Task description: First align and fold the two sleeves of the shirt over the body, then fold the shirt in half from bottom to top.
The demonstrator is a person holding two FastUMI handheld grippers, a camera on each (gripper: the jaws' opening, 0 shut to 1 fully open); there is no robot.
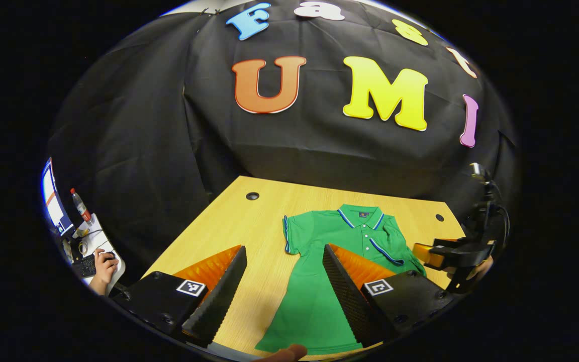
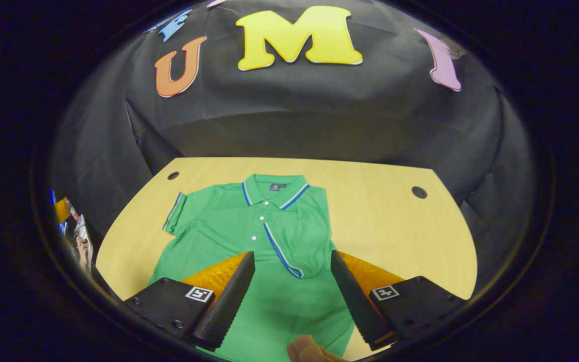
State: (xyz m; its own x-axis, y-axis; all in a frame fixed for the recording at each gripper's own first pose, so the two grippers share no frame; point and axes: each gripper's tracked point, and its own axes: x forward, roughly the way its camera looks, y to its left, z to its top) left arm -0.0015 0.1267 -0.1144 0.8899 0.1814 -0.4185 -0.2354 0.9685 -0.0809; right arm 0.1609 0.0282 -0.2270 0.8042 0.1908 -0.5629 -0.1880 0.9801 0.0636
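A green polo shirt (image 1: pixel 319 271) (image 2: pixel 249 226) lies flat on the wooden table (image 1: pixel 229 226) (image 2: pixel 385 211), collar toward the wall. One sleeve (image 2: pixel 294 251) (image 1: pixel 390 246) is folded over the body, its blue-and-white trim slanting across the chest. The other sleeve (image 2: pixel 176 213) (image 1: pixel 294 234) lies spread out to the side. My left gripper (image 1: pixel 284 281) hovers open above the shirt's lower left part, holding nothing. My right gripper (image 2: pixel 294 286) is open above the folded sleeve's end, with nothing between its fingers. The right gripper (image 1: pixel 450 254) also appears at the shirt's right side in the left gripper view.
The table has small round holes (image 1: pixel 252 195) (image 2: pixel 418 192) near its far corners. Black cloth walls stand behind and beside it. At the far left a person's hand (image 1: pixel 102 264) rests on a desk with a keyboard, a bottle (image 1: pixel 81 206) and a screen.
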